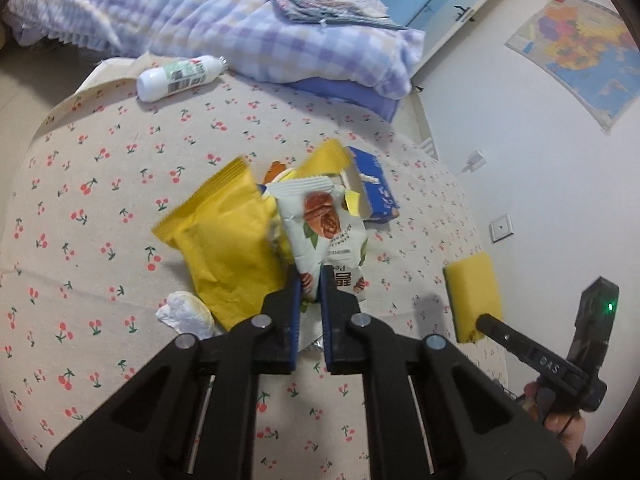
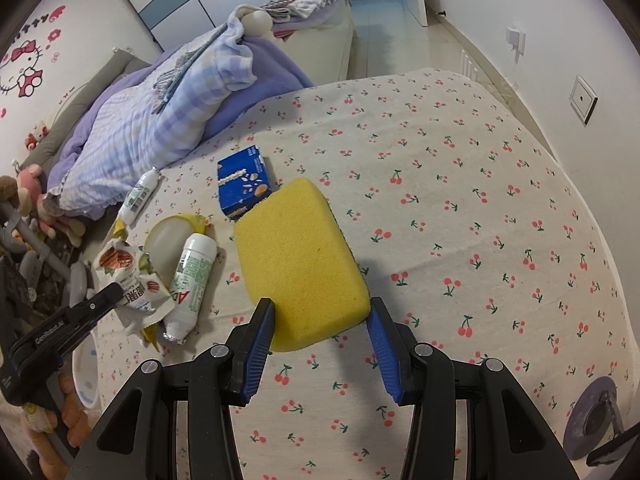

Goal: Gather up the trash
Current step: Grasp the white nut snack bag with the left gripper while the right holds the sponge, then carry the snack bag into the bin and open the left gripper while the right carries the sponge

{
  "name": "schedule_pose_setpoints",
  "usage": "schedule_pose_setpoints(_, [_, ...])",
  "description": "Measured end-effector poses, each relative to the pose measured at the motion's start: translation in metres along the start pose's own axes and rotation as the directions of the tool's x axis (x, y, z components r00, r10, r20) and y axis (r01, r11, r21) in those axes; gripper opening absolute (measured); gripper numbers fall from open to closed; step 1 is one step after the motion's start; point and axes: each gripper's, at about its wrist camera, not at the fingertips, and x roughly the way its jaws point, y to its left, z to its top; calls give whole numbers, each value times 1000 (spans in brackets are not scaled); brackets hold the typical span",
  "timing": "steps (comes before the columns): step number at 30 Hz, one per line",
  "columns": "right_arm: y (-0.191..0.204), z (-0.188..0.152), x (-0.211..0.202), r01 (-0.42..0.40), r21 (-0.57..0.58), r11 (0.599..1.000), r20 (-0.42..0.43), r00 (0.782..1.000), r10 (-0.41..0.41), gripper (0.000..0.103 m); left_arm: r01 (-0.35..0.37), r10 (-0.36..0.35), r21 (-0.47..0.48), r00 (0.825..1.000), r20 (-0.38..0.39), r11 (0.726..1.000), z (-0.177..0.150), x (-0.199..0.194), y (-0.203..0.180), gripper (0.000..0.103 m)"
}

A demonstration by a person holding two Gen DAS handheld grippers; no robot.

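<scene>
My left gripper (image 1: 311,280) is shut on a white walnut snack wrapper (image 1: 326,232), held above the cherry-print bed; it also shows in the right wrist view (image 2: 132,280). A yellow packet (image 1: 228,240), a crumpled tissue (image 1: 186,314) and a blue box (image 1: 374,184) lie around it. My right gripper (image 2: 322,308) is shut on a yellow sponge (image 2: 300,260), which shows at the right of the left wrist view (image 1: 474,296). A white bottle (image 2: 192,280) lies beside the wrapper; another white bottle (image 1: 180,78) lies near the quilt.
A purple checked quilt (image 1: 200,16) is piled at the head of the bed. A round white lid (image 2: 166,240) lies by the bottles. Stuffed toys (image 2: 36,200) sit past the bed's left edge. A wall (image 1: 520,140) runs along the bed's right side.
</scene>
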Motion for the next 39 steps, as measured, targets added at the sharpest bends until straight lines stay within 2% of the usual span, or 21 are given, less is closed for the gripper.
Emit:
schedule_pose_setpoints(7, [18, -4, -8, -20, -34, 999, 11, 1000, 21, 48, 8, -8, 28, 1000, 12, 1000, -6, -30, 4, 10])
schedule_pose_setpoints(20, [66, -16, -19, -82, -107, 991, 14, 996, 84, 48, -57, 56, 23, 998, 38, 998, -16, -80, 44, 10])
schedule_pose_setpoints(30, [123, -25, -15, -132, -190, 973, -3, 991, 134, 48, -139, 142, -49, 988, 62, 989, -17, -112, 90, 10])
schedule_pose_setpoints(39, [183, -36, -7, -183, -251, 951, -31, 983, 181, 48, -237, 247, -120, 966, 75, 964, -20, -147, 142, 10])
